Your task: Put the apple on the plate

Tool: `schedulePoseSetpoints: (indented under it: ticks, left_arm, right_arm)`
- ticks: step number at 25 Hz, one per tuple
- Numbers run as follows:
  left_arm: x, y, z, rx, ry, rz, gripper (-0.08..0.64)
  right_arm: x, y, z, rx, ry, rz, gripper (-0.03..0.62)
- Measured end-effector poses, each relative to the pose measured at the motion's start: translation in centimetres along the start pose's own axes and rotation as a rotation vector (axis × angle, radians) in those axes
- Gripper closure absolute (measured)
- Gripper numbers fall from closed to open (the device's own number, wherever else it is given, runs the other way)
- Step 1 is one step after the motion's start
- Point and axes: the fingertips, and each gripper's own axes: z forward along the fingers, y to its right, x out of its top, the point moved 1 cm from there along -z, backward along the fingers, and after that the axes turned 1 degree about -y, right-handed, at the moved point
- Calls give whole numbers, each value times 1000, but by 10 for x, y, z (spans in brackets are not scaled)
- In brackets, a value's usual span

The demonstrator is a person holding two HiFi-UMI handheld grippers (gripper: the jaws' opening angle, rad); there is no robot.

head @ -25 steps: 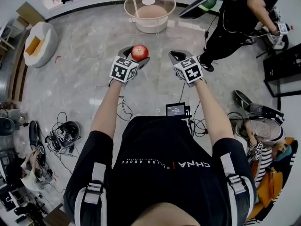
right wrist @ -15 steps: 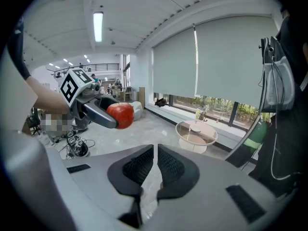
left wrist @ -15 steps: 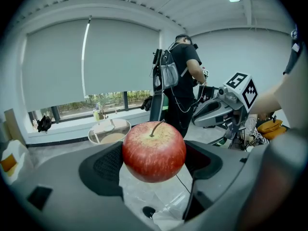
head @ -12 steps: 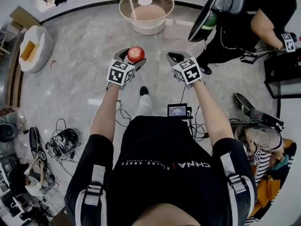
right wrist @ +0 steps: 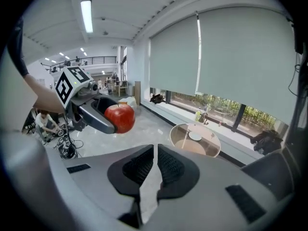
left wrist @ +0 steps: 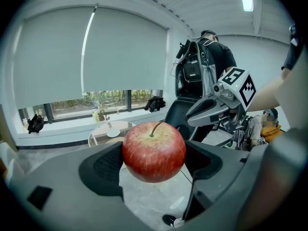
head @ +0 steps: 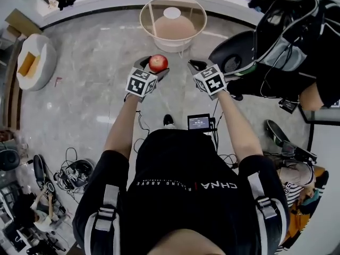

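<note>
A red apple (head: 158,63) (left wrist: 154,151) is held in the air between the jaws of my left gripper (head: 152,65), which is shut on it. The same apple (right wrist: 120,117) shows at the left of the right gripper view. My right gripper (head: 195,65) (right wrist: 155,166) is beside it, shut with nothing between its pads. A small white plate (head: 171,13) (right wrist: 195,136) lies on the round glass table (head: 150,4) ahead of both grippers; the plate (left wrist: 113,133) also appears behind the apple in the left gripper view.
A person with a backpack (head: 291,31) stands close at the right, next to a dark chair (head: 231,58). A white pouf (head: 33,61) sits at the left. Cables and gear (head: 74,169) litter the floor behind. A windowsill (right wrist: 226,129) runs past the table.
I have stepped closer to the glass table with the apple still held. The person at the right has moved in nearer and now stands next to the right gripper.
</note>
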Motion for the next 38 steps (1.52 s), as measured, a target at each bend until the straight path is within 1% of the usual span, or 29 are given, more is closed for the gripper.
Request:
schedulePoseSetpoints:
  ticks: [2, 6, 10, 14, 17, 19, 26, 31, 35, 38]
  left_arm:
    - [5, -27, 9, -4, 1, -2, 170]
    - [22, -67, 27, -16, 2, -15, 170]
    - [42, -103, 55, -22, 2, -30, 170]
    - [62, -132, 96, -19, -3, -36, 170]
    - [82, -157, 134, -4, -6, -36, 170]
    - [102, -181, 163, 11, -6, -38, 170]
    - [189, -283, 249, 63, -17, -78, 170]
    - [245, -335, 309, 88, -14, -101, 172]
    - [270, -363, 342, 94, -22, -108, 170]
    - [279, -377, 359, 93, -33, -104, 170]
  right_arm:
    - [15, 8, 21, -2, -6, -3, 543]
    - [39, 31, 52, -4, -33, -16, 543]
    - [64, 66, 84, -2, -40, -12, 543]
    - [73, 109, 118, 10, -49, -15, 543]
    - [81, 149, 149, 32, -49, -25, 543]
    - [93, 184, 174, 46, -50, -37, 543]
    - [164, 302, 254, 95, -55, -36, 543]
    - [205, 388, 296, 87, -36, -9, 543]
    - [226, 430, 319, 88, -32, -4, 543]
    - [235, 452, 333, 89, -31, 2, 543]
